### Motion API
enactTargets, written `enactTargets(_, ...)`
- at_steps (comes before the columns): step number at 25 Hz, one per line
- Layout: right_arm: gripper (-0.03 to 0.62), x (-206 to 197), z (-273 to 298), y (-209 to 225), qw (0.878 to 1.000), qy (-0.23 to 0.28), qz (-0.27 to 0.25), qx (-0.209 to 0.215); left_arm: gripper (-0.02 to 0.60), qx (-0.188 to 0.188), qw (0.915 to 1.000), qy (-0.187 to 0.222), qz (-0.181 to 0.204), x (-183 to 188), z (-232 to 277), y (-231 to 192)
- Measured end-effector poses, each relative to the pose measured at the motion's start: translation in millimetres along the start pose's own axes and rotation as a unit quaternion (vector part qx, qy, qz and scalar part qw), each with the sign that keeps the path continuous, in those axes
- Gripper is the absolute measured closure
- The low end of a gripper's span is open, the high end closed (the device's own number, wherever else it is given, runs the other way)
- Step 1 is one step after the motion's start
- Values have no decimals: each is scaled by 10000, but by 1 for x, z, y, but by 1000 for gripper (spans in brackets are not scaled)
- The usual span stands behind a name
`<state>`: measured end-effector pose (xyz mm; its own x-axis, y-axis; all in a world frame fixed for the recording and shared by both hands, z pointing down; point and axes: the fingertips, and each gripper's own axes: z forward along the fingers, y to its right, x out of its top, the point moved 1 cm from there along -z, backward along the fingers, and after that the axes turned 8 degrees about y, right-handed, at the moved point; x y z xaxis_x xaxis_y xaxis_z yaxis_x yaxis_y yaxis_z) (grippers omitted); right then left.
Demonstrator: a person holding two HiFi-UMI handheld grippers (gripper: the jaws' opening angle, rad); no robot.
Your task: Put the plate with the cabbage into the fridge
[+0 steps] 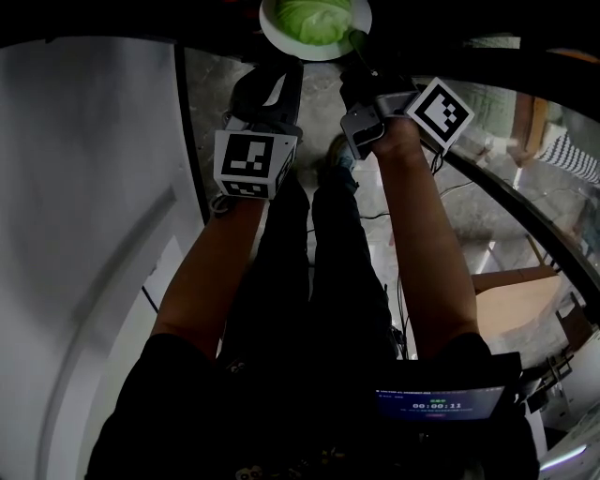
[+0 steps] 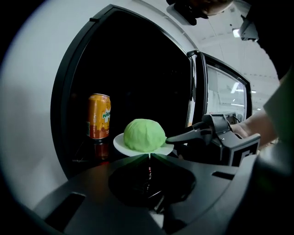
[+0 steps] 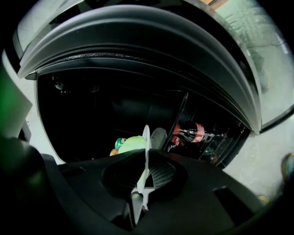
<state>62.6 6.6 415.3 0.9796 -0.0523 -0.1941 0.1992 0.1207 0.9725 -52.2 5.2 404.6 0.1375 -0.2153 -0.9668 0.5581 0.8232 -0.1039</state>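
Note:
A white plate (image 1: 274,28) carrying a pale green cabbage (image 1: 314,21) is held up in front of the open, dark fridge (image 2: 138,69). My right gripper (image 1: 358,45) is shut on the plate's right rim. In the right gripper view the plate (image 3: 146,153) shows edge-on between the jaws, with the cabbage (image 3: 132,143) on its left. In the left gripper view, the plate (image 2: 120,143) and cabbage (image 2: 144,134) hover just past my left gripper (image 2: 149,157). That gripper is shut and empty, its tip just under the near rim. The right gripper (image 2: 171,139) reaches in from the right.
An orange soda can (image 2: 99,116) stands inside the fridge at the left. The glass fridge door (image 2: 223,96) is swung open on the right. Cola bottles (image 3: 190,132) lie on dark shelves, and a green can (image 3: 120,142) sits behind the cabbage. The fridge's white side (image 1: 84,187) runs along my left.

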Motion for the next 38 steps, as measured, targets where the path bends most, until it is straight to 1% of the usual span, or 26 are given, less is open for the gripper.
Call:
enactTargets(3, 569, 1, 0, 2, 10000, -9, -40, 6, 568, -1, 10000, 10, 11, -1, 1, -1)
enactTargets(7, 569, 0, 1, 0, 9998, -106, -99, 131, 568, 62, 10000, 6, -12, 0, 3, -4)
enactTargets(15, 568, -4, 1, 7, 9994, -319, -99, -33, 568, 238, 9995, -11, -191, 2, 15, -14)
enactTargets(22, 568, -4, -1, 3, 9995, -302, -82, -13, 568, 328, 9989, 1, -324, 8, 23, -21)
enactTargets(25, 568, -7, -9, 2, 9984, -380, -418, -27, 568, 345, 9988, -20, -337, 9, 25, -23)
enactTargets(28, 569, -10, -17, -3, 9933, -422, -1076, -17, 568, 381, 9987, -8, -346, 9, 25, -26)
enactTargets(30, 571, -12, -23, -6, 9851, -459, -1655, -42, 568, 400, 9986, 38, -348, 11, 25, -24)
enactTargets(32, 571, -14, -25, -7, 9739, -553, -2202, -58, 568, 424, 9985, 50, -352, 13, 27, -22)
enactTargets(34, 571, -15, -21, -8, 9628, -687, -2613, -76, 568, 457, 9982, 24, -375, 13, 31, -22)
enactTargets(35, 571, -15, -17, -8, 9597, -745, -2708, -77, 568, 475, 9981, 14, -393, 13, 33, -22)
enactTargets(38, 589, -15, -6, -7, 9608, -793, -2658, -17, 568, 505, 9979, -13, -417, 12, 38, -21)
